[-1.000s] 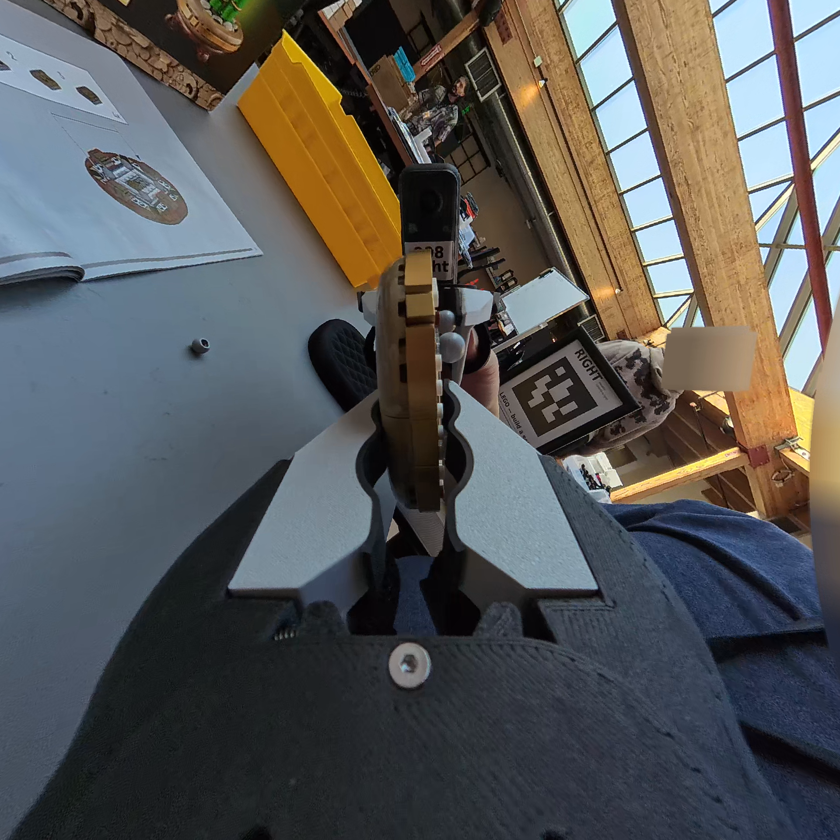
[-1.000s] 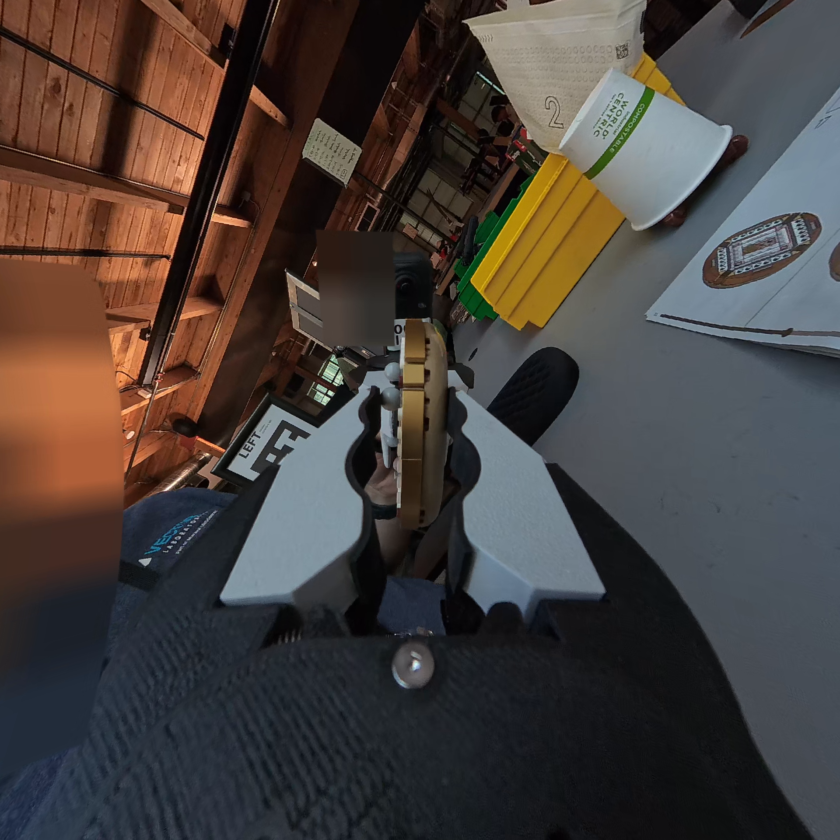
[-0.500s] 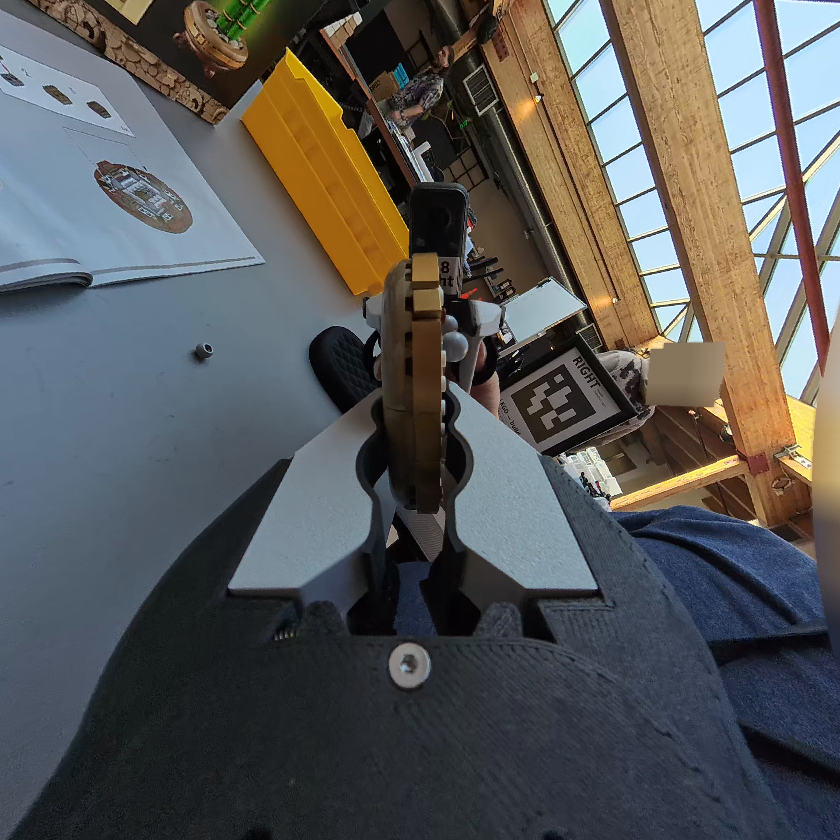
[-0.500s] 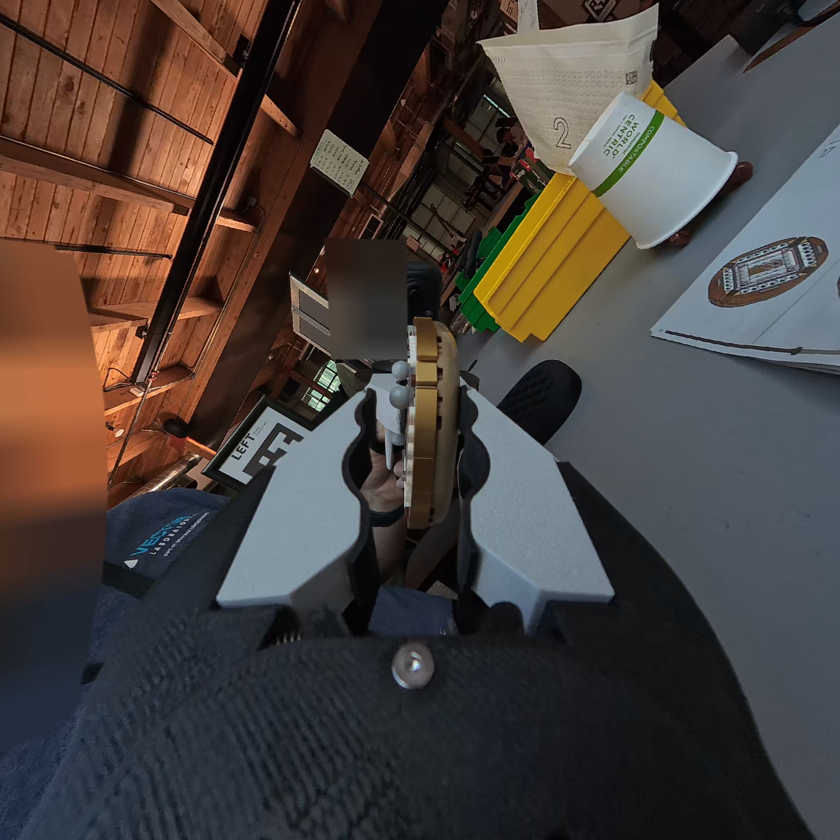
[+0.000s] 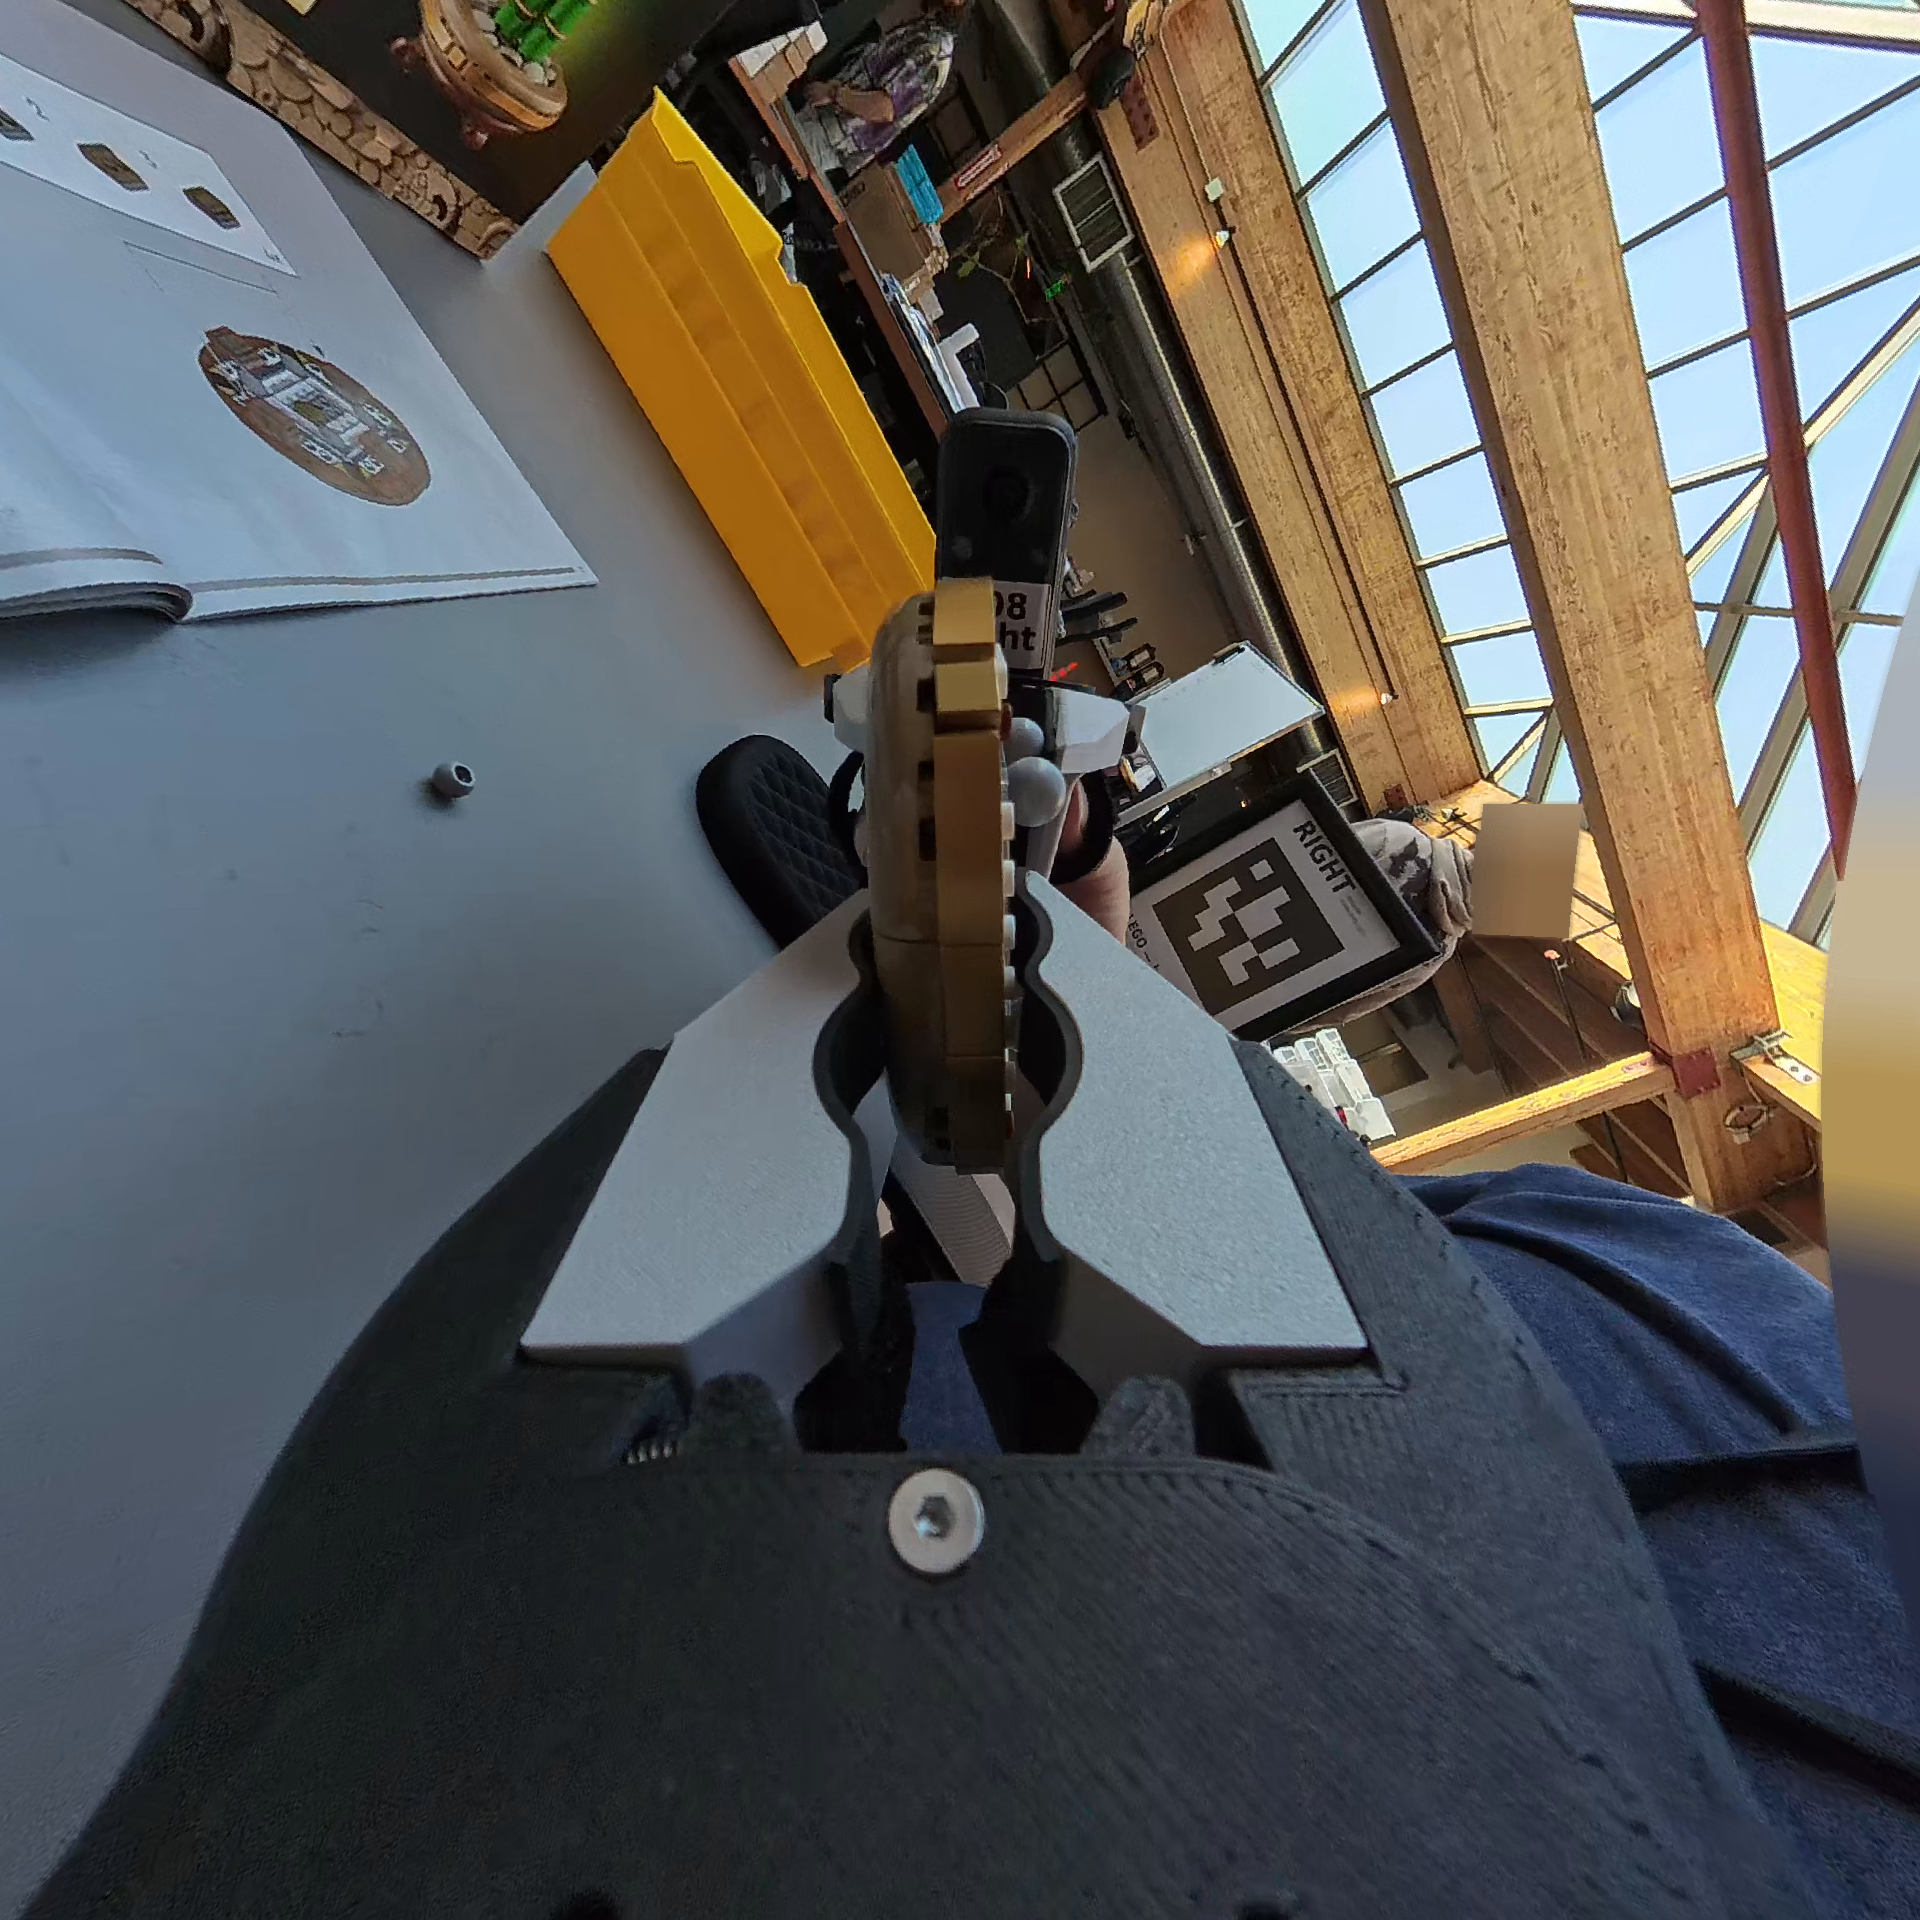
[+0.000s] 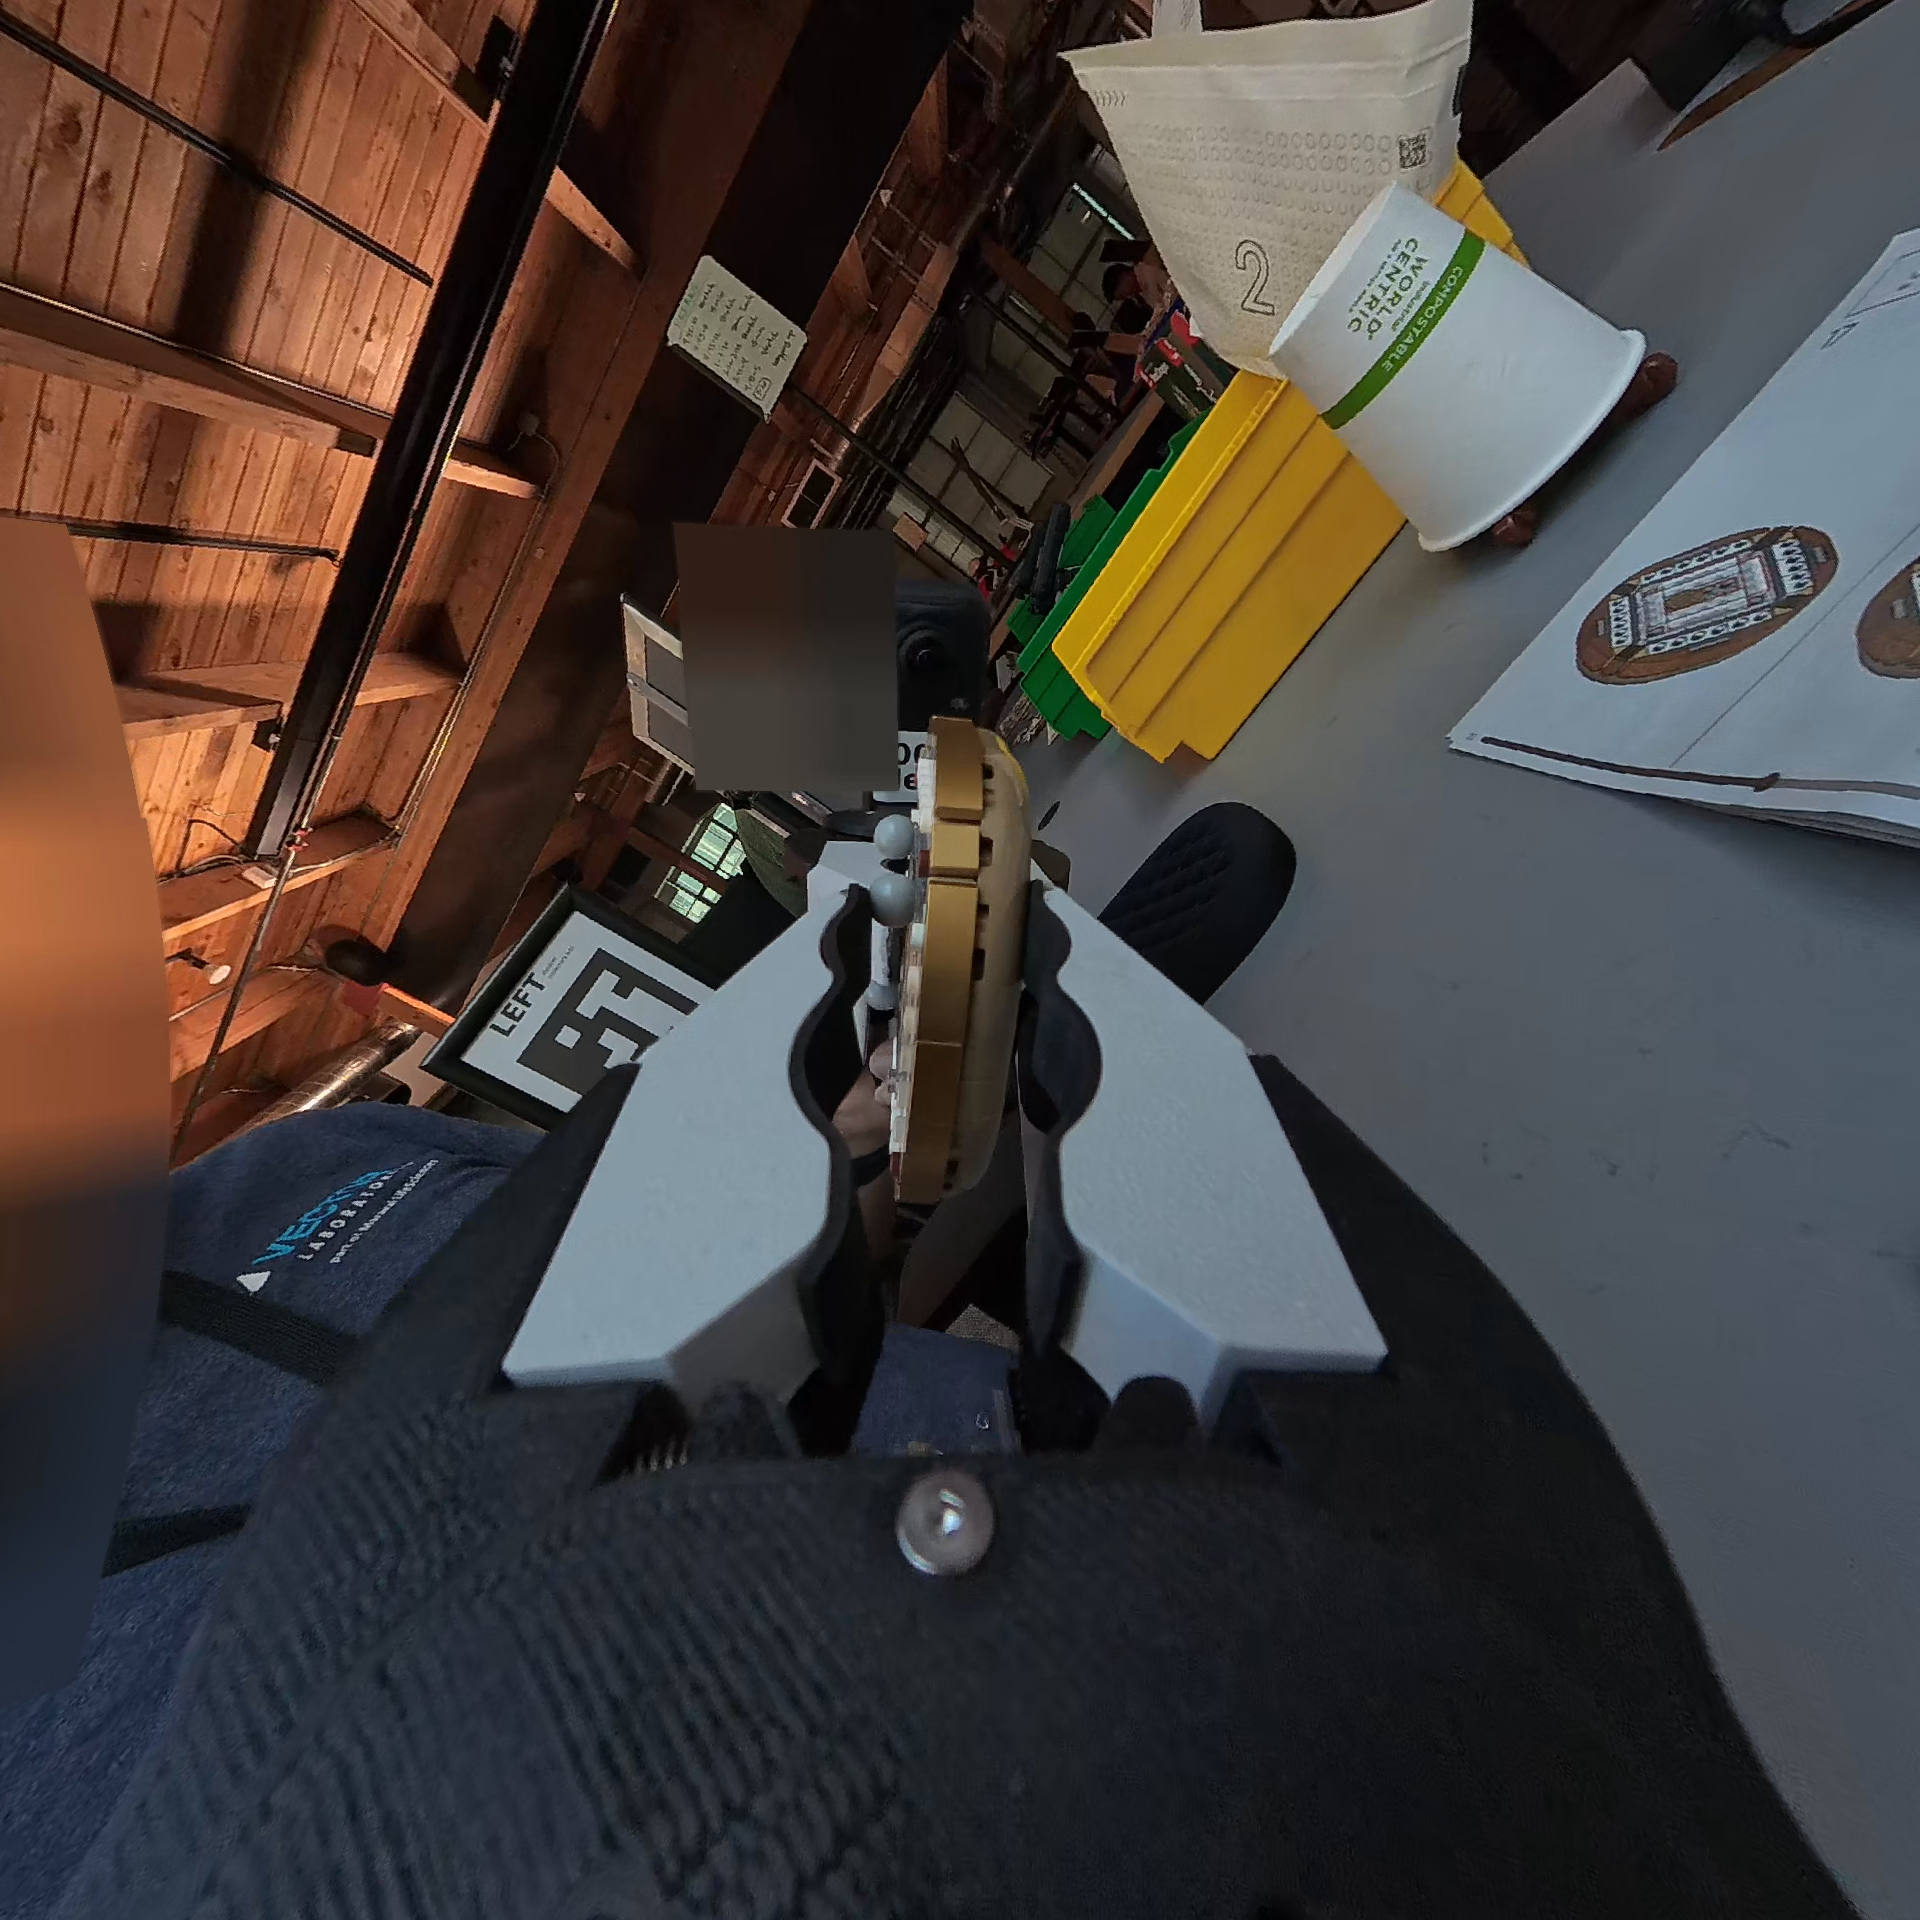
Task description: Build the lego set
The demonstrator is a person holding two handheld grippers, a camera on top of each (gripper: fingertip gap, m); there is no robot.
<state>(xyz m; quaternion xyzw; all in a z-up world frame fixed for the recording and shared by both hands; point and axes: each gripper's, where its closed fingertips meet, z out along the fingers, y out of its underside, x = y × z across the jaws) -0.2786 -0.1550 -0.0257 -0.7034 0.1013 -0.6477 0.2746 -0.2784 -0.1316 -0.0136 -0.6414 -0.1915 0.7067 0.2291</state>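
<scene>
Both grippers, left (image 5: 943, 997) and right (image 6: 940, 997), are pinching the round gold lego disc (image 5: 951, 873) edge-on above the grey table (image 5: 312, 987); lettered marker cards behind.

round gold-and-tan lego disc (image 5: 940, 883), edge-on, held above table

Grey-fingered claw (image 5: 940, 997) — black textured body, silver screw (image 5: 935, 1522).

Timber-beamed workshop loft — skylights (image 5: 1558, 312), yellow parts bin (image 5: 748, 405)
</scene>
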